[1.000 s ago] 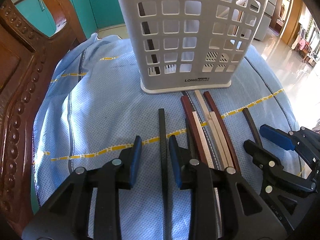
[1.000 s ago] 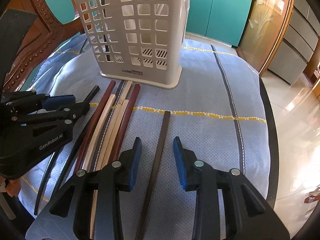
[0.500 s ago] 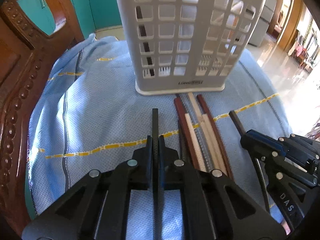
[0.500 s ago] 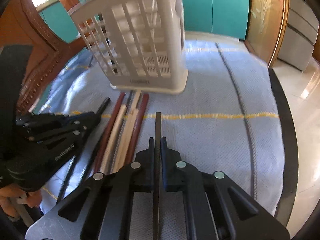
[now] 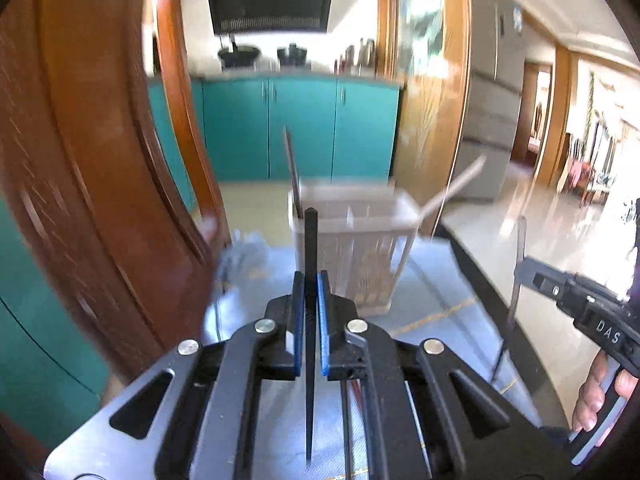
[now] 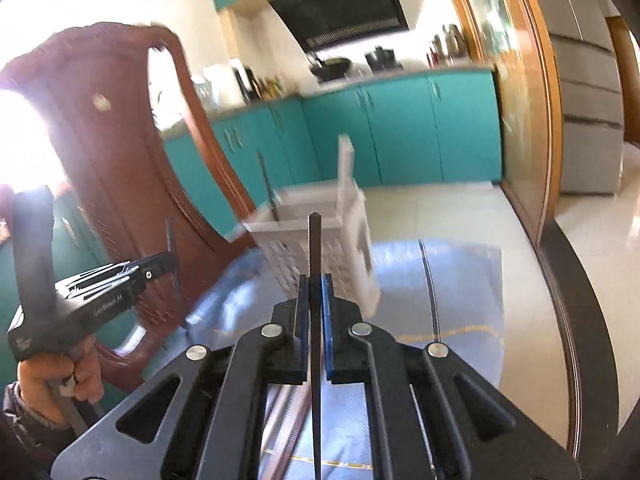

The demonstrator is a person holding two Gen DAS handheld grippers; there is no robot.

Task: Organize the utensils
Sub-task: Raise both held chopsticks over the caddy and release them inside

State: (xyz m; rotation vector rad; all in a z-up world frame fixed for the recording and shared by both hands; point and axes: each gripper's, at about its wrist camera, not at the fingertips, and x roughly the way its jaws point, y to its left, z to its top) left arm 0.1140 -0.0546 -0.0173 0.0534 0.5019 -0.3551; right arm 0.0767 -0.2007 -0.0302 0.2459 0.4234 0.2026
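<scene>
Black chopstick pinched between the blue pads of the left gripper, lifted off the cloth, tip lined up w/ the near rim of the basket. Left view: basket already holds at least 2 sticks leaning out; the right gripper, right of basket, pinches 1 thin stick upright.

Right view: right gripper clamped on 1 dark chopstick, basket just beyond, blurred. Left gripper sits left of basket w/ its stick. Several loose sticks on the cloth below, count unclear.

Judged: partly done; 2 in hand to drop in, the loose ones left.
</scene>
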